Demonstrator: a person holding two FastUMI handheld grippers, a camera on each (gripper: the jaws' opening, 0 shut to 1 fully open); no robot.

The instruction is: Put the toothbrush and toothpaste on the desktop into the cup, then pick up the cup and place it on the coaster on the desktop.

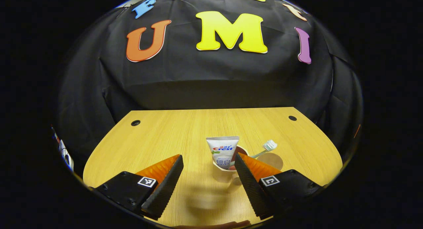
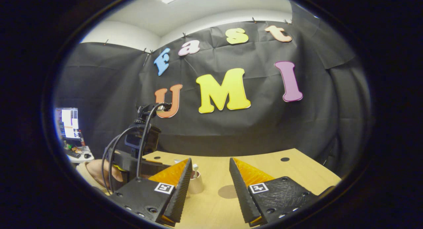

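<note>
Toothpaste and toothbrush both stand in the cup on the desk, brush head leaning out toward 2 o'clock, with the coaster lying just beside the cup at its 3 o'clock. Left gripper hangs spread wide and empty, the cup right at its 1 o'clock. Right gripper is released too, coaster between its fingers and cup at about 10 o'clock by the left fingertip.

White toothpaste tube and toothbrush stand in the cup, beside the round coaster
</note>
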